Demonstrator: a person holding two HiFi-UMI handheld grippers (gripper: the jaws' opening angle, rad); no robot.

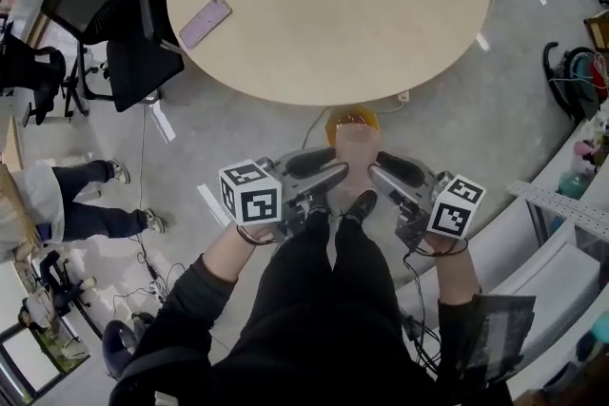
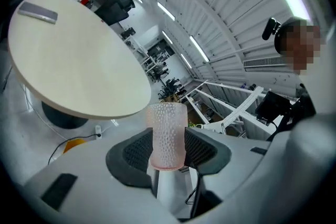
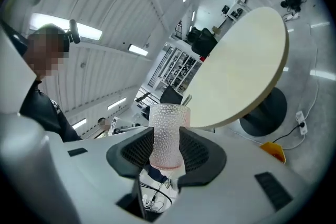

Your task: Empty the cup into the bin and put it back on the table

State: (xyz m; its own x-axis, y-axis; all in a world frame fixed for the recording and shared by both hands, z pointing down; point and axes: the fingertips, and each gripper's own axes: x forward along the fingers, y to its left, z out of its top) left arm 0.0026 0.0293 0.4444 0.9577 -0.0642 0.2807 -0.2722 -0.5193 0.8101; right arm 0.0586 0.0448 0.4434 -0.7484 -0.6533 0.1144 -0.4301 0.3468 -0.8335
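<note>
A clear dimpled cup [image 1: 358,152] with a pinkish base hangs in front of the person's legs, below the rim of the round beige table [image 1: 328,5]. My left gripper [image 1: 333,171] and right gripper [image 1: 381,174] meet on it from either side. In the left gripper view the cup [image 2: 168,134] stands between the black ribbed pads [image 2: 136,152], which press its sides. In the right gripper view the cup [image 3: 167,136] is clamped the same way between the pads [image 3: 197,152]. The cup looks empty. No bin shows.
A purple phone [image 1: 205,21] lies on the table's left part. Black office chairs [image 1: 105,14] stand left of the table. Another person's legs [image 1: 86,204] are at the far left. An orange object [image 1: 352,121] lies on the floor beyond the cup. Cables trail across the floor.
</note>
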